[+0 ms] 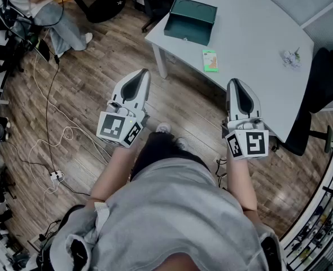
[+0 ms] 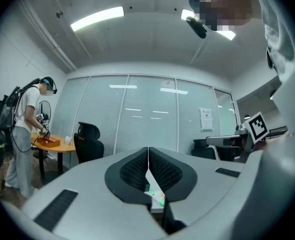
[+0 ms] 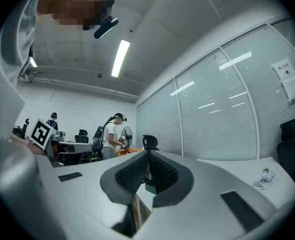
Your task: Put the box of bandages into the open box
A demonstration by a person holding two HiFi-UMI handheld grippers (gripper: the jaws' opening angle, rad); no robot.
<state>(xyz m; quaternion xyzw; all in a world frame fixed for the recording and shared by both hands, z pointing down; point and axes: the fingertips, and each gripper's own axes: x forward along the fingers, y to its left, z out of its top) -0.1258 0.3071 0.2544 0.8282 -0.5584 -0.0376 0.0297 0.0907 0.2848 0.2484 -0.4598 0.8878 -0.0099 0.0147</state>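
Note:
The green box of bandages (image 1: 210, 60) lies flat on the white table (image 1: 257, 44), near its front edge. The open dark teal box (image 1: 191, 20) stands farther back on the same table. Both grippers are held over the wooden floor, short of the table. My left gripper (image 1: 142, 74) is shut and empty, to the left of the table's corner. My right gripper (image 1: 235, 83) is shut and empty at the table's front edge. In the left gripper view a sliver of the bandage box (image 2: 157, 199) shows below the shut jaws. In the right gripper view the teal box (image 3: 151, 188) shows below the jaws.
A small crumpled white thing (image 1: 291, 57) lies at the table's right end. A black office chair (image 1: 319, 95) stands by that end. Cables (image 1: 53, 151) trail over the floor at the left, and another person (image 1: 48, 10) sits at an orange desk at the top left.

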